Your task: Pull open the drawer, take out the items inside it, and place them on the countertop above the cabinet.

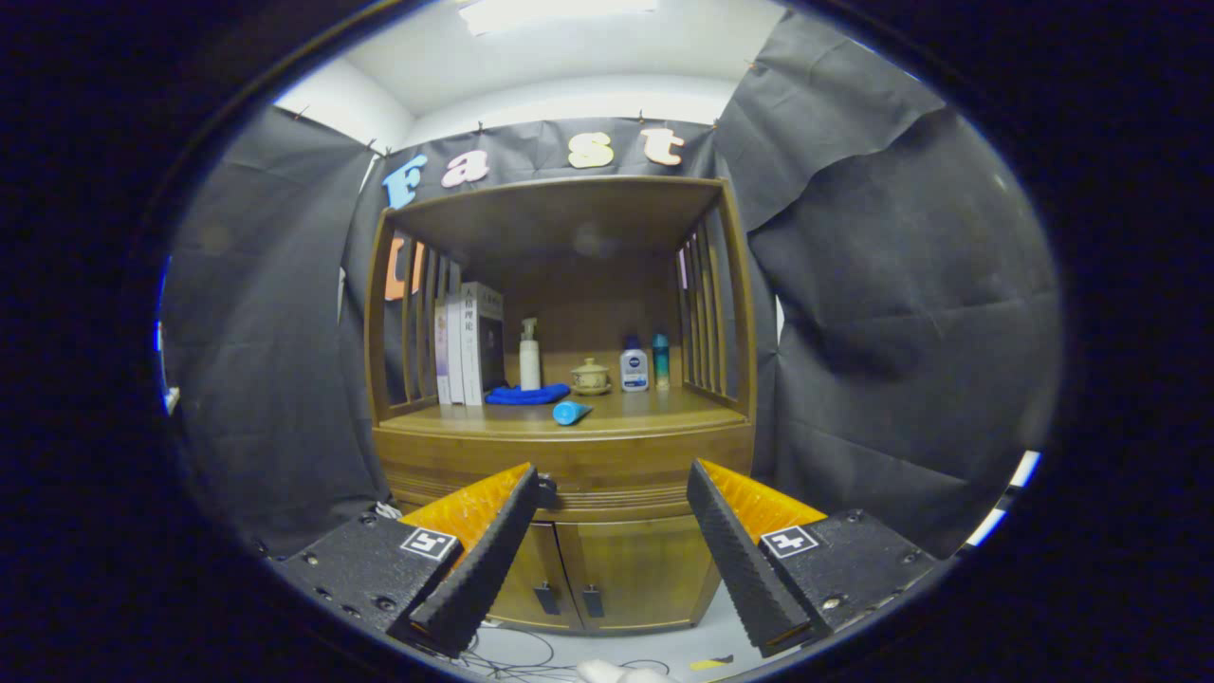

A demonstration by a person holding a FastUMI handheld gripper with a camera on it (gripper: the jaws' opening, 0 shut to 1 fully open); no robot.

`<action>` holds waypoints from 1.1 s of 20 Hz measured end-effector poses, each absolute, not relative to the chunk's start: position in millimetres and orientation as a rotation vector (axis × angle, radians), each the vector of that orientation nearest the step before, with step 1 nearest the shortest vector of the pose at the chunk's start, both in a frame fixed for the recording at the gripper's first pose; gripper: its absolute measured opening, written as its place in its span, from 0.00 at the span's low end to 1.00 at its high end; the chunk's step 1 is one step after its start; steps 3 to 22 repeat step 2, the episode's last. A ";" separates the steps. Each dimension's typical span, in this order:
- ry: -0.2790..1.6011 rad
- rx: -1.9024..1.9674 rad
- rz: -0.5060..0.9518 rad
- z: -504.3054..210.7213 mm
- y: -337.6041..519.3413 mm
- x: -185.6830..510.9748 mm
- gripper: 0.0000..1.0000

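While the gripper [613, 479] hangs in front of the wooden cabinet [569, 398], its fingers [493, 541] stand spread wide, holding nothing. Drawer [607, 467] sits closed just under the cabinet's countertop [645, 410]. On that countertop: blue tube [570, 412] near the front edge, blue cloth [527, 393], books [469, 343] and bottles [634, 368] behind.

A staged recording booth, with black cloth walls [901, 313]. Beyond the gripper's fingers stands a wooden cabinet [569, 455], its shelf holding books [469, 343] and bottles [634, 365]
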State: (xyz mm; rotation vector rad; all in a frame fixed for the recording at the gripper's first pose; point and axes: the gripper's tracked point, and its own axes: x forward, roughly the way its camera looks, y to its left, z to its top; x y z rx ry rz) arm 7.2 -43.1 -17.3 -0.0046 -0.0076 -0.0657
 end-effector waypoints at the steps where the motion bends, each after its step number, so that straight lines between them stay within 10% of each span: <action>1: -0.015 0.014 -0.080 -11.0 -49.8 4.7 1.00; 22: -0.018 0.027 -0.084 -8.4 -53.5 2.1 1.00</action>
